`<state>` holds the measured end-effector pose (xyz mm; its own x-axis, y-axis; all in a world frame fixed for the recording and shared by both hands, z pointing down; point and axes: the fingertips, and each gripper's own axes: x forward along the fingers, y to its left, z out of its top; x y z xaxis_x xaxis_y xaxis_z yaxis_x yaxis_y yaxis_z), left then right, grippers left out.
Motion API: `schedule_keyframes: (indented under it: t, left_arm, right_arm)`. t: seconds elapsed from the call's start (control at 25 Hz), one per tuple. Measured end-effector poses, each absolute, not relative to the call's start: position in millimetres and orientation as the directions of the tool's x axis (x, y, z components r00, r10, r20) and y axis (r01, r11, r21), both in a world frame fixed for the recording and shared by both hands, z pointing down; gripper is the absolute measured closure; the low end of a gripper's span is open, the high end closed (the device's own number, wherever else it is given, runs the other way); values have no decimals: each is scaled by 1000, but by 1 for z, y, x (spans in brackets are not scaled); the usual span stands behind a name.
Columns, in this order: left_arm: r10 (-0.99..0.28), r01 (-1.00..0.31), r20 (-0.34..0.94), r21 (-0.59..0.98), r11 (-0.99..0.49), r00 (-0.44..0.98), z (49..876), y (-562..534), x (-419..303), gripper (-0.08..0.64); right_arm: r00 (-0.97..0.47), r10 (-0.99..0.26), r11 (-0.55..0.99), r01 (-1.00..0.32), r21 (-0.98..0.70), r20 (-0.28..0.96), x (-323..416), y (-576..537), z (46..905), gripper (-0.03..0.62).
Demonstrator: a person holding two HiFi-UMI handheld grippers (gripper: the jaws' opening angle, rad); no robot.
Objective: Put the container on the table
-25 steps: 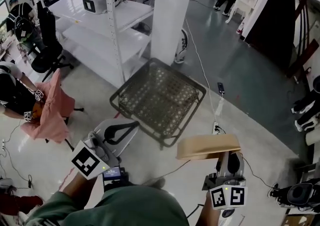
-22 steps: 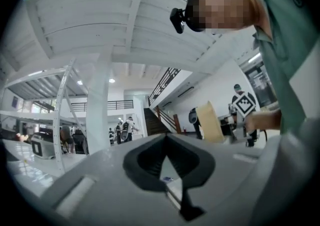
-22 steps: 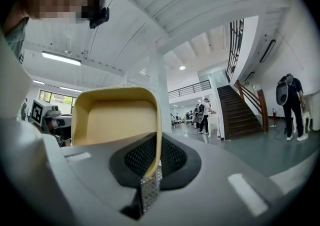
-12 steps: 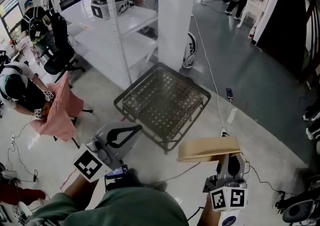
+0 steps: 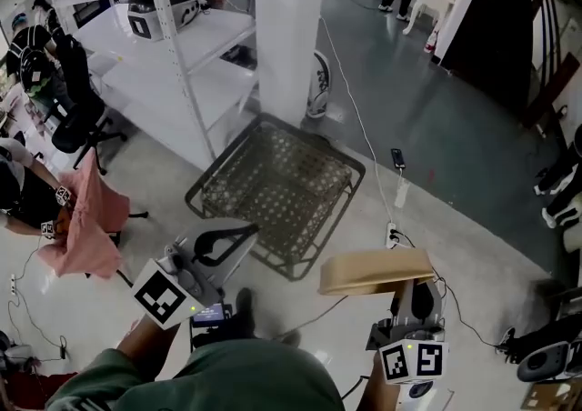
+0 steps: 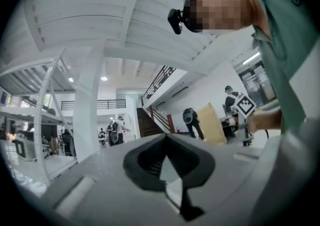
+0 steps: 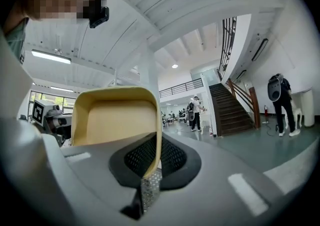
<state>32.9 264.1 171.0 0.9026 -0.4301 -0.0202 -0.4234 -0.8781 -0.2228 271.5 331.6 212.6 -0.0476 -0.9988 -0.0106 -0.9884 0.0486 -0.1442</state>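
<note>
Green shirt [image 5: 232, 380]; left hand-held gripper [image 5: 240, 237], right hand-held gripper [image 5: 419, 298] grey, black-white marker cubes [image 5: 164, 293].

Both grippers are held low in front of the person's chest, one in each hand. The left gripper [image 5: 242, 232] angles toward the right one, jaws closed tip to tip, empty. The right gripper [image 5: 415, 293] points forward, jaws pinched on a wall of the container [image 5: 375, 270].
</note>
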Motion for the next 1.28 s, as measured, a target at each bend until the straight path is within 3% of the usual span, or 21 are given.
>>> schedule_keyframes:
  t: [0.72,1.0,1.28]
  left_arm:
    - [-276,-287,-83,-204,-936,958,168,102,-26,561]
    - [-262,-276,-100,-173,-945,960,178,58,-60,561]
    - [-328,-338,-96,-125,-933,940,198,27,-86,561]
  right_arm:
    - [131,-991,-131,-990,-62,-4,203,221,186,583]
    - [121,-992,-122,-992,-45,20,167,171,184,583]
    - [47,-998,-48,-998,-29,49,144,124,188,583]
